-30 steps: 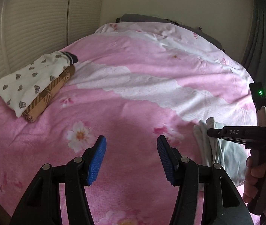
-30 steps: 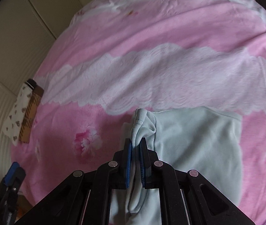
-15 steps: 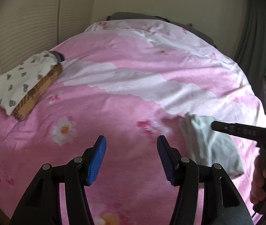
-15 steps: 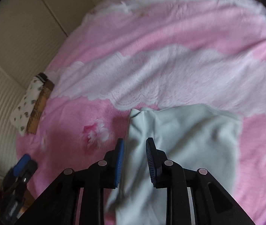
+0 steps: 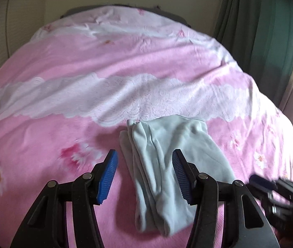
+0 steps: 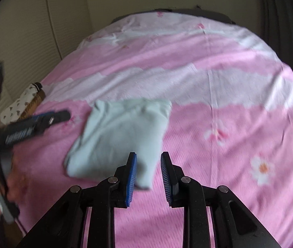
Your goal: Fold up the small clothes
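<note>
**Pale garment lies folded on the pink bedspread, both tongs apart**

Take the pale grey-green garment (image 5: 167, 161) as the landmark. Far left of it, at the bedspread's edge by the ribbed wall, sits a stack of folded clothes (image 6: 21, 107): a white spotted piece over a brown checked one. The right wrist view shows that stack well; the left wrist view catches only a sliver at its frame edge.

Moving in, the left gripper (image 5: 144, 173) hovers just over the garment's left side, jaws standing apart, nothing pinched; cloth shows in the gap beneath. Nothing lies on top of the garment.

The garment itself rests on the pink floral bedspread (image 5: 43, 144), just below its white lace band. In the left view it is a long folded bundle, running from the near edge away toward the lace, layered folds along its left side. From the right view it reads as a flatter slab, near corner under the tongs.

Right of it, the right gripper (image 6: 148, 175) hangs above that near corner, jaws having just been opening, empty. A green curtain (image 5: 270, 31) hangs far right.
</note>
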Demonstrator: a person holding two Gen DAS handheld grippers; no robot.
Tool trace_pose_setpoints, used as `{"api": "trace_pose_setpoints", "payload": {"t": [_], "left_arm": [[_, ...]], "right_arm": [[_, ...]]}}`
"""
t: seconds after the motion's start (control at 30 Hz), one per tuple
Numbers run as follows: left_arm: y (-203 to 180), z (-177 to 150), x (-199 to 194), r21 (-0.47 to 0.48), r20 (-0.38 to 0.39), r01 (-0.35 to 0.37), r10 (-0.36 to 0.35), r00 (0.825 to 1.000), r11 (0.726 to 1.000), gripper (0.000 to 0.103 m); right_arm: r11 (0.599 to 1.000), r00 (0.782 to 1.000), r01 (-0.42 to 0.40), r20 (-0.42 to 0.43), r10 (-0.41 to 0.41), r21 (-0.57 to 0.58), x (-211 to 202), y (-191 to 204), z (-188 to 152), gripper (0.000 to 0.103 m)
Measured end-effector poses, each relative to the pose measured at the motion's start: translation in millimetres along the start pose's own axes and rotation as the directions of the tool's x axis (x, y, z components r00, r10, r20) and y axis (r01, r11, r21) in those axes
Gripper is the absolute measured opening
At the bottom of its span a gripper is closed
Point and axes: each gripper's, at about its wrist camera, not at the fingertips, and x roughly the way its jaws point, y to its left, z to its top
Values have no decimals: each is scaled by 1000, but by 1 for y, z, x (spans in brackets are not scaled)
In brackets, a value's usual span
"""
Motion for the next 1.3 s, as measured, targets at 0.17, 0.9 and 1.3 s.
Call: {"api": "trace_pose_setpoints", "payload": {"t": [0.17, 0.9, 1.3], "left_arm": [[8, 10, 36, -1, -62, 10, -10, 998, 1000, 49], [9, -5, 12, 4, -24, -105, 105, 994, 994, 34], [-26, -83, -22, -13, -103, -25, 24, 994, 1000, 34]], "right_arm": [[1000, 999, -23, -22, 23, -2, 11, -4, -13, 26], [998, 999, -27, -38, 29, 51, 19, -12, -27, 26], [999, 999, -37, -8, 37, 20, 8, -10, -30, 26]]}}
